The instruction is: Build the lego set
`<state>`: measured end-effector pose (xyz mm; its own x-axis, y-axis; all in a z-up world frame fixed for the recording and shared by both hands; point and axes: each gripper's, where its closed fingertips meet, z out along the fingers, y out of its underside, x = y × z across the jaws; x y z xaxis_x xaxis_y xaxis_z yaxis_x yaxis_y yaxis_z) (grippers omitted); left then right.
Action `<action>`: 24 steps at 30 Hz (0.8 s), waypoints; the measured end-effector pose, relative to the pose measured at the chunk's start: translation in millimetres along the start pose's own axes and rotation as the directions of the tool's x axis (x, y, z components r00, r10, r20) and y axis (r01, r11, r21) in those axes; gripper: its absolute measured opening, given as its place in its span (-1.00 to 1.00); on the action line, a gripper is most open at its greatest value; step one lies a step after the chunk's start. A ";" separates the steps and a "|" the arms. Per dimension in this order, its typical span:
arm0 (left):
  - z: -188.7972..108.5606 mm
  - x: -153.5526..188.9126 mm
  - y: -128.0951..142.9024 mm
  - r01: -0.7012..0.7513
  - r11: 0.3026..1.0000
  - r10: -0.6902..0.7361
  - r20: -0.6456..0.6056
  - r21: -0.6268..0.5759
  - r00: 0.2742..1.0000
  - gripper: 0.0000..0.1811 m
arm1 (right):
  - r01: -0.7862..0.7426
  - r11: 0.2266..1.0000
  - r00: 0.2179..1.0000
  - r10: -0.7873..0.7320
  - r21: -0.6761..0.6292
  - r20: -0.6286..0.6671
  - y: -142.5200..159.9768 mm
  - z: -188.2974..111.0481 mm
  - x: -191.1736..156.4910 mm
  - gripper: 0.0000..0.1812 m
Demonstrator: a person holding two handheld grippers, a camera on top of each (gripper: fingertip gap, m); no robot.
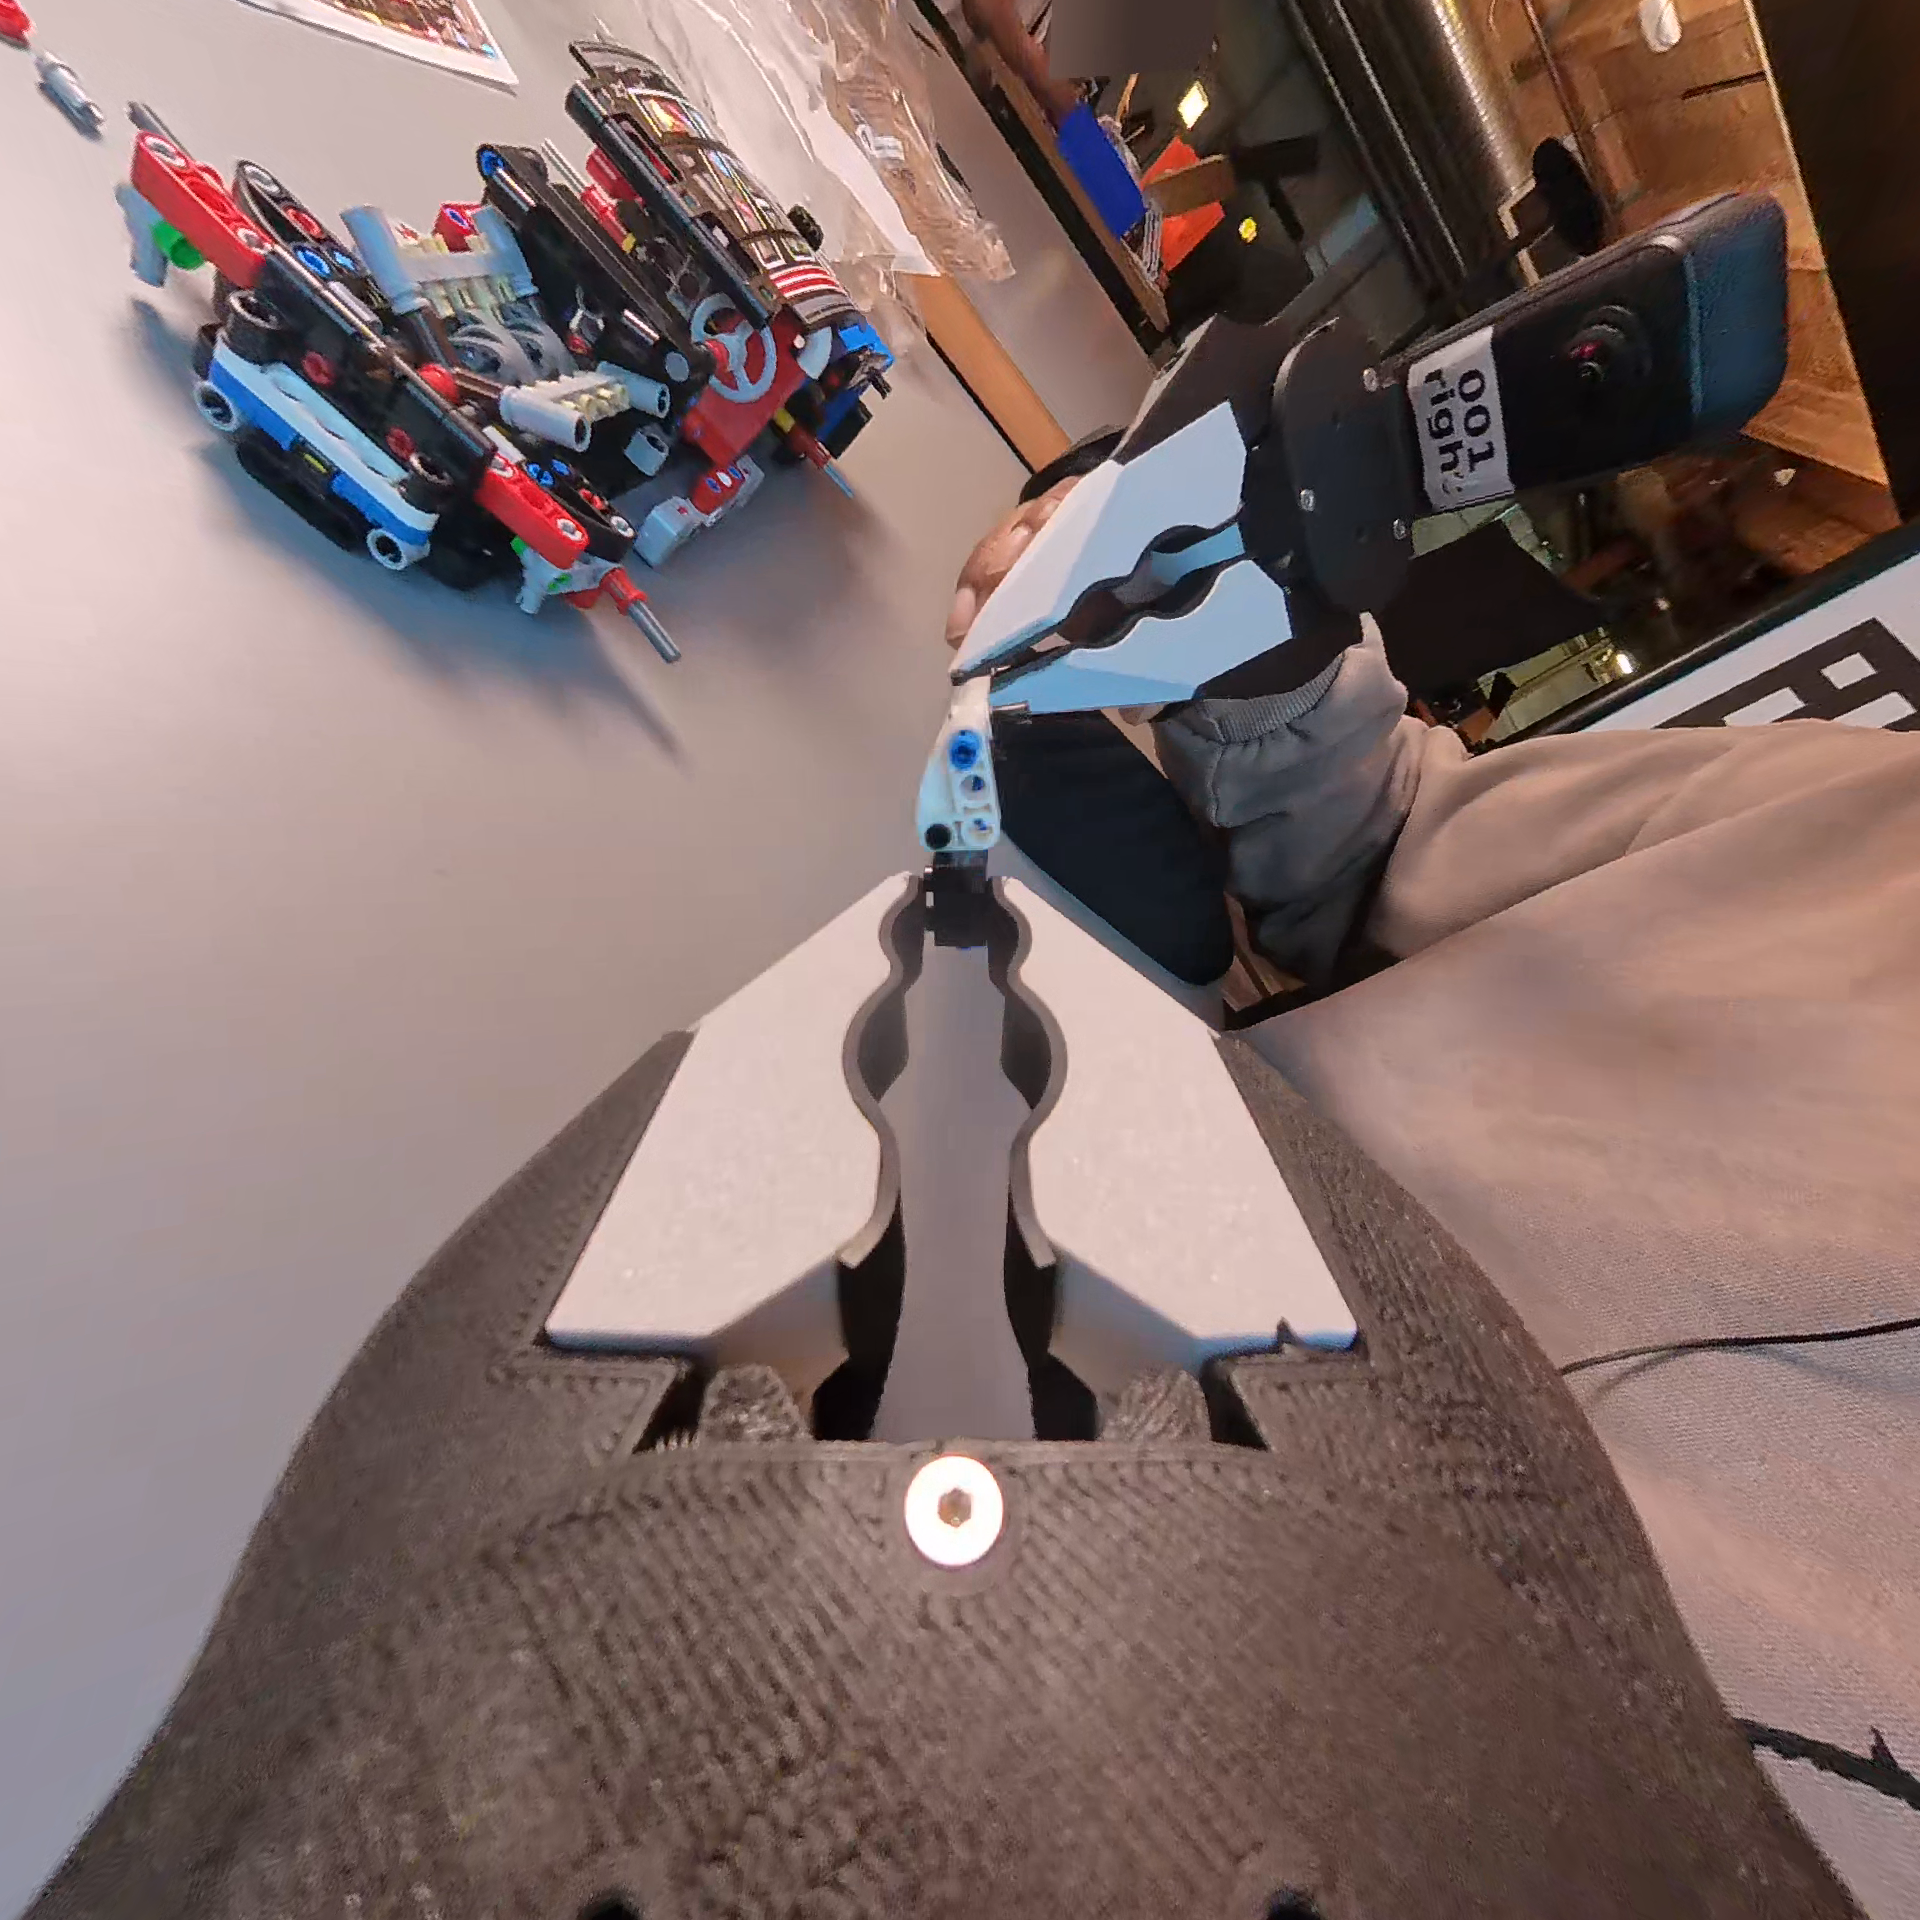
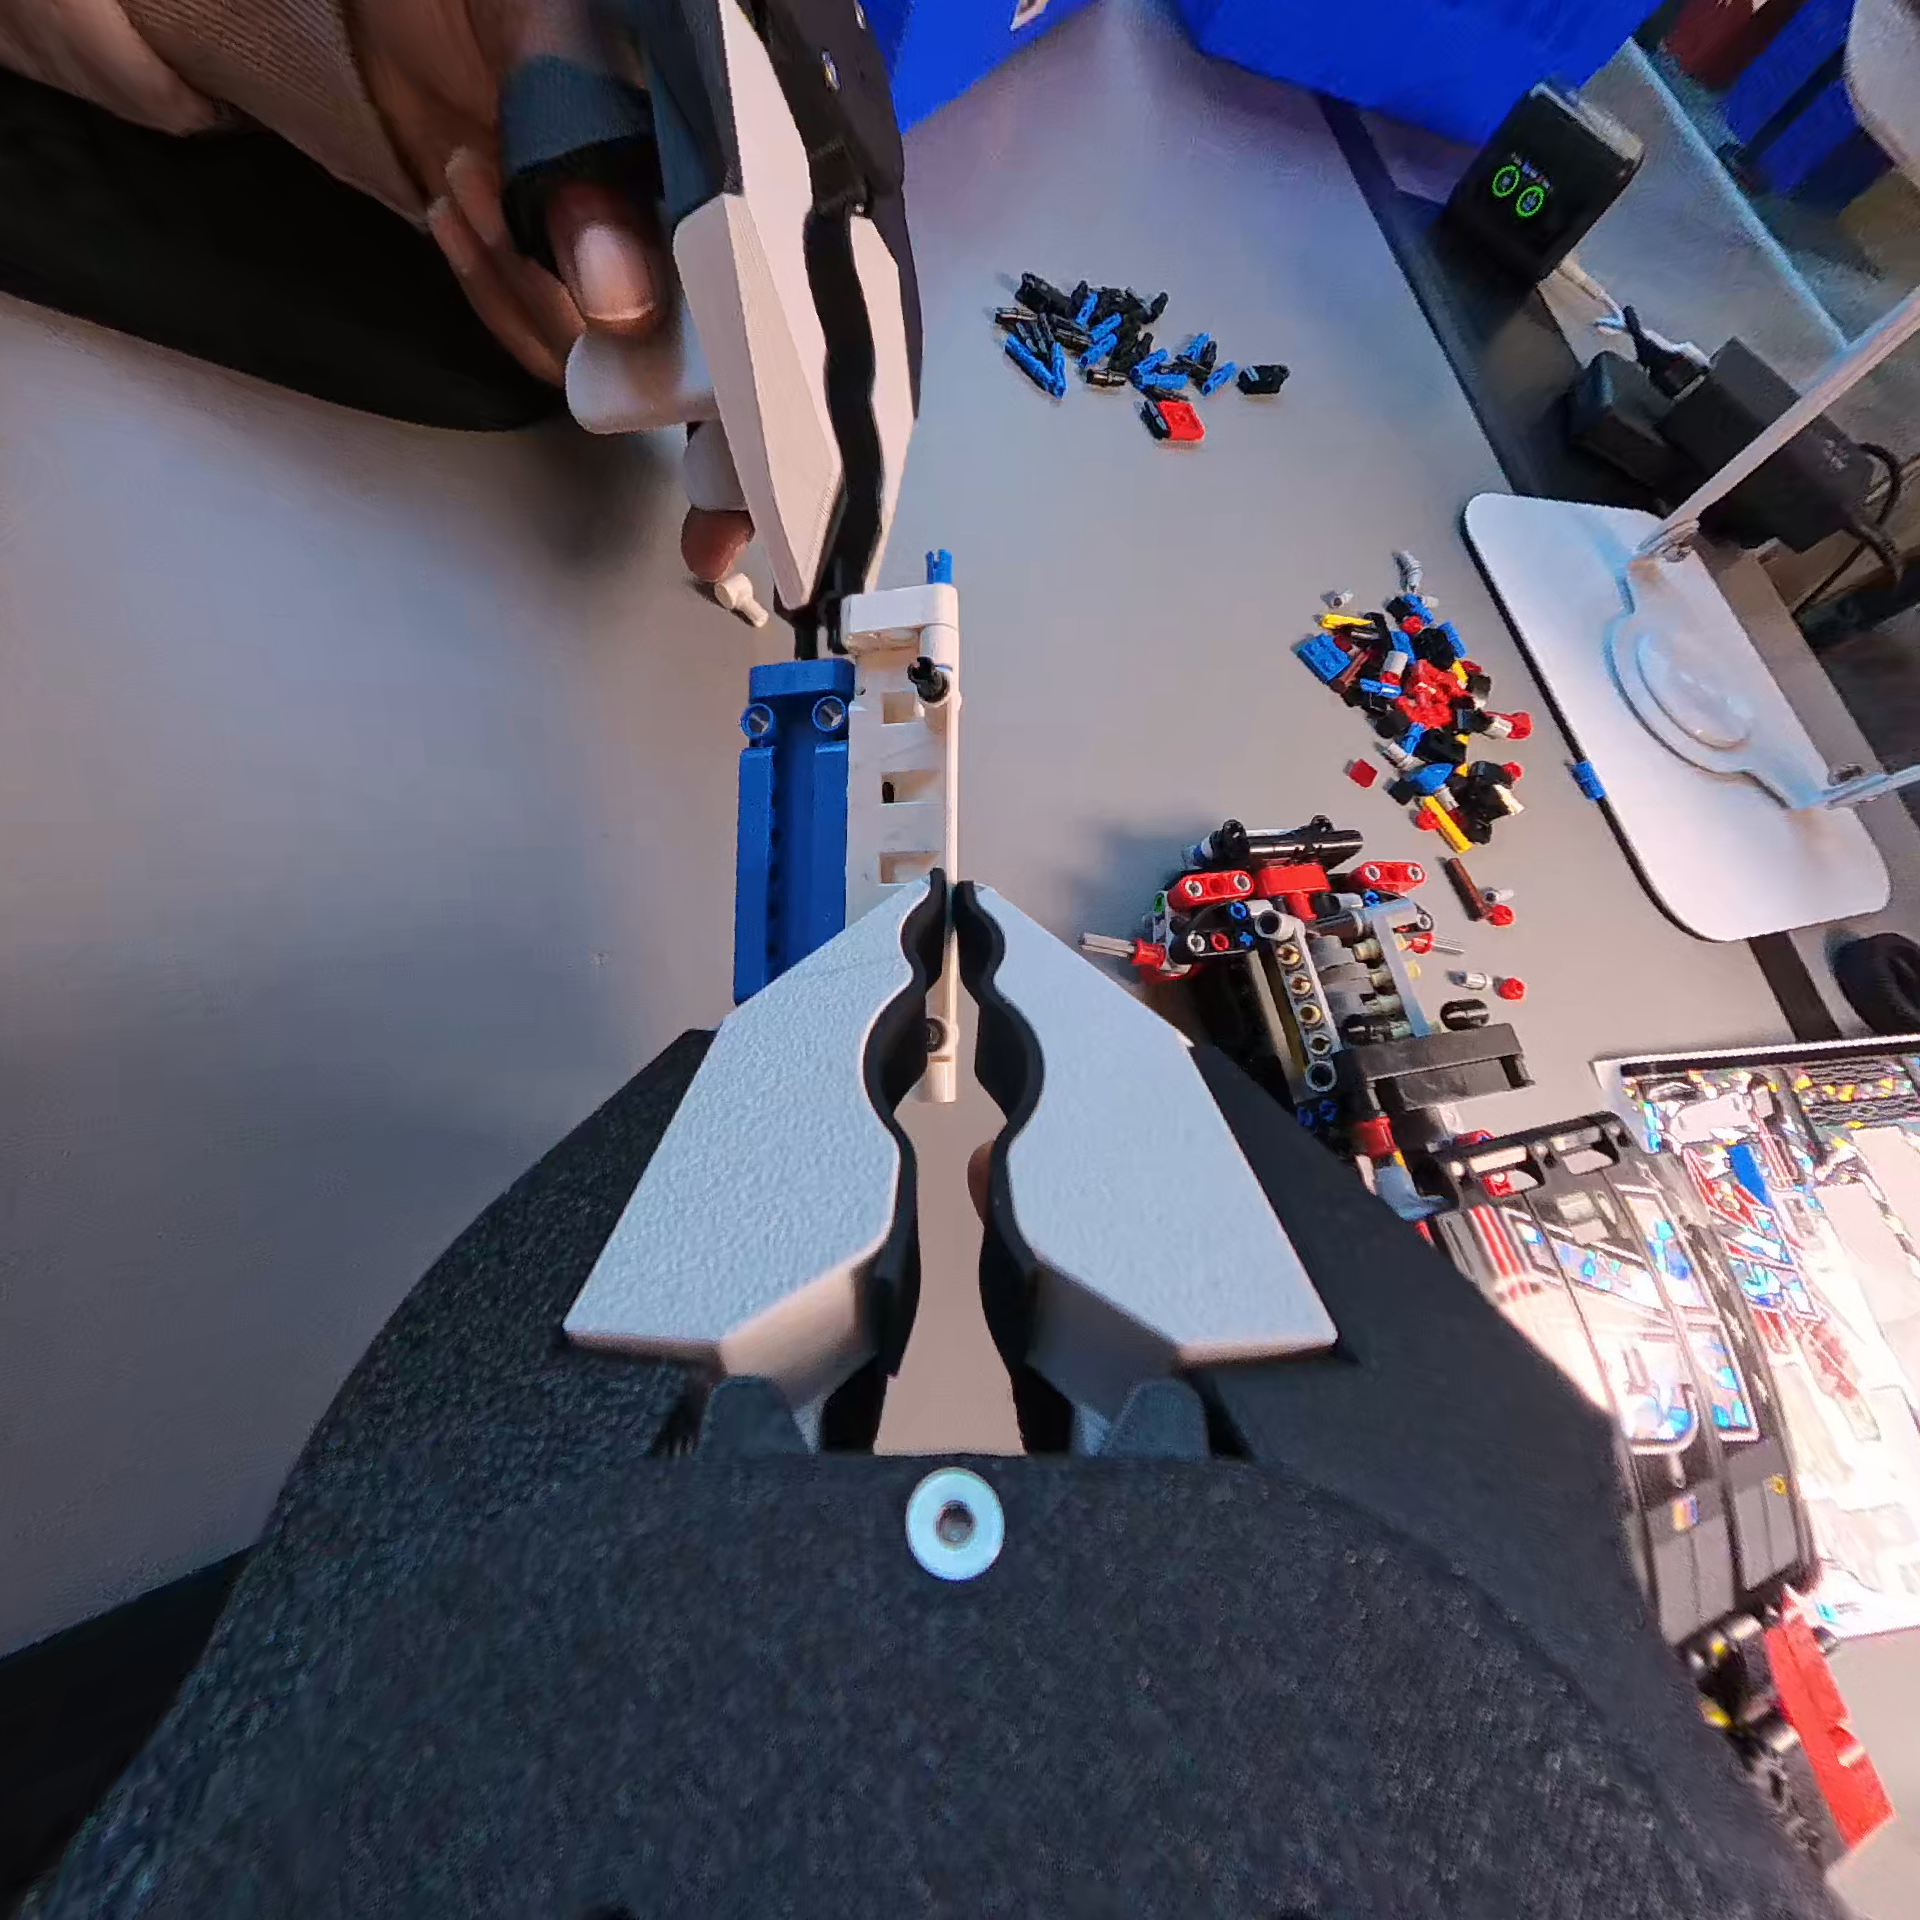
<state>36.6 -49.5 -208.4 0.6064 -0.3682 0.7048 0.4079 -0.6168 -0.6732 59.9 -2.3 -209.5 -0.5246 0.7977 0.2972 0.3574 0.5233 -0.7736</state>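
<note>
Two tongs hold one small lego piece up in the air over the grey bench (image 2: 312, 727). The right tongs (image 2: 951, 899) are squeezed shut on the thin white strip at the edge of the blue and white piece (image 2: 852, 769). This keeps the piece steady, like holding a toy still so that someone can fix it.

The left tongs (image 1: 956, 894) pinch a small black part (image 1: 954, 906) at their tips. That part touches the far end of the blue and white piece. I think the left tongs are pushing this black part into a hole there, and the two tongs face each other so one can push while the other holds firm.

The big car model (image 1: 499, 343), red, black and blue, lies on the bench well apart from the tongs. It waits there, not yet joined to the small piece. A pile of blue and black pins (image 2: 1122, 338) and a pile of mixed bits (image 2: 1423, 707) lie farther off, sorted for easy picking. The picture booklet (image 2: 1787, 1247) lies beside the car.
</note>
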 end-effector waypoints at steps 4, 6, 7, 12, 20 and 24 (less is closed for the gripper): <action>-1.1 0.3 -0.5 0.011 1.000 -0.011 -0.006 0.007 1.000 -0.90 | -0.033 0.998 0.999 0.033 0.046 0.005 -3.1 0.3 0.0 -1.00; -0.6 1.5 0.7 0.007 1.000 -0.007 -0.011 -0.002 1.000 -0.90 | -0.048 0.996 0.999 0.049 0.069 -0.004 -4.7 0.1 1.9 -1.00; -0.2 2.4 1.6 0.005 1.000 -0.005 -0.015 -0.008 1.000 -0.90 | -0.059 0.995 0.998 0.059 0.079 -0.002 -4.8 0.1 2.4 -1.00; -2.3 2.2 -1.8 0.036 0.999 -0.035 -0.027 0.014 0.999 -0.90 | -0.145 0.976 0.989 0.146 0.164 0.004 -9.5 -0.7 5.9 -1.00; -6.1 5.9 -9.7 0.114 0.991 -0.108 -0.086 0.064 0.990 -0.90 | -0.202 0.942 0.978 0.209 0.268 0.000 -20.3 -4.5 11.2 -1.00; -7.1 8.1 -11.0 0.140 0.987 -0.131 -0.116 0.073 0.985 -0.90 | -0.230 0.921 0.971 0.240 0.315 0.006 -23.7 -5.9 11.8 -1.00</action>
<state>32.2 -50.6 -193.7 0.4642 -0.3621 0.8083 0.5374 -0.6102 -0.5820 49.8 -3.4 -184.3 -0.4279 0.8983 0.0995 0.2064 0.2043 -0.9569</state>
